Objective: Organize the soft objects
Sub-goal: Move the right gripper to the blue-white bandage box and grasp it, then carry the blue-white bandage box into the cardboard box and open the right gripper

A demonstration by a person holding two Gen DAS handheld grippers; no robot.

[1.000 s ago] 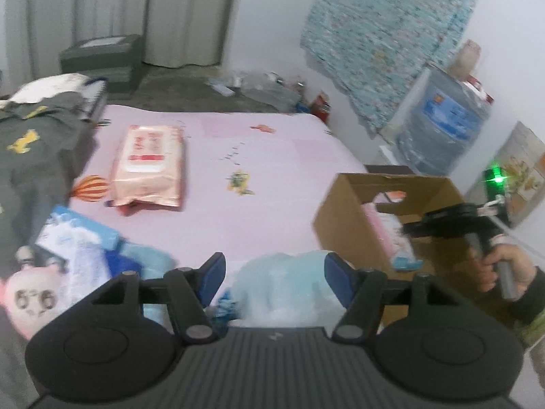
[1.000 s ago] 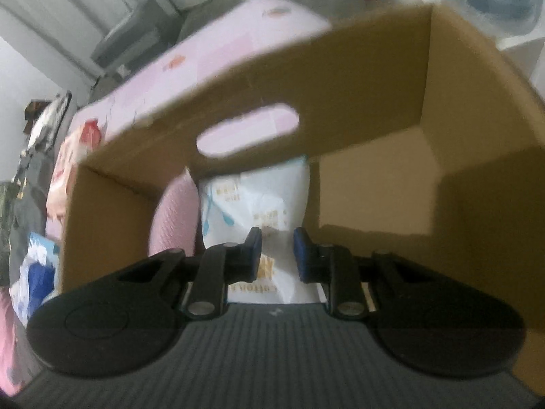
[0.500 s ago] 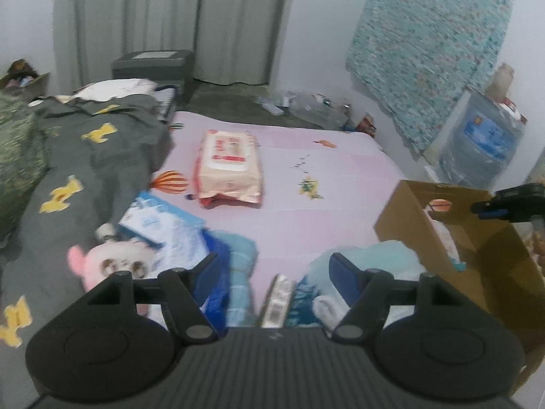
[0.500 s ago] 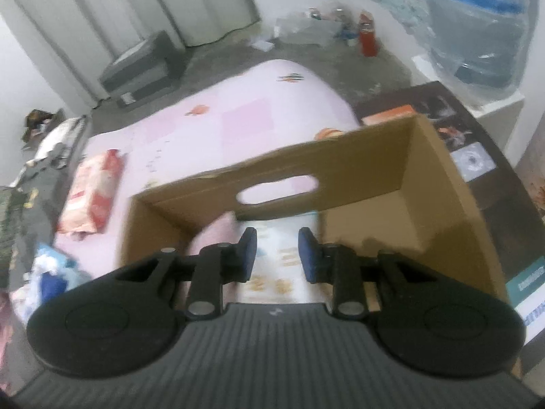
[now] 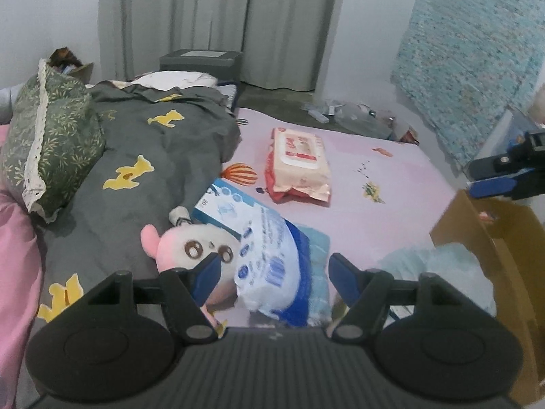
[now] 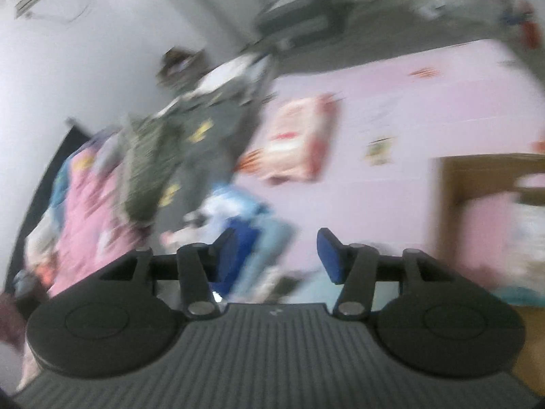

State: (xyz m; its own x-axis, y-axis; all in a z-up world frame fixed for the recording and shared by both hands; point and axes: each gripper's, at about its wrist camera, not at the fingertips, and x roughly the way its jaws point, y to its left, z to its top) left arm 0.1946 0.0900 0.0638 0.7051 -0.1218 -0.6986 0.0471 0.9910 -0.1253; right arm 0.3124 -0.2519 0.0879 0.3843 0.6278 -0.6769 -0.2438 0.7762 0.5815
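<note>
Left gripper (image 5: 272,269), jaws wide and empty: centre them over the blue-and-white tissue pack (image 5: 269,255) directly ahead, then close gently.

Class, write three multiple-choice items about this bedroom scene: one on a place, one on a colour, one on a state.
1. The wet-wipes pack lies:
A in the box
B on the pink sheet
C on the floor

2. The cardboard box is:
A brown
B white
C red

3. The left hand-held gripper is:
A shut on the plush toy
B open, empty
C out of view

Key: B, the pack rests flat on the sheet; A, its walls are brown; B, nothing sits between the spread pads.
</note>
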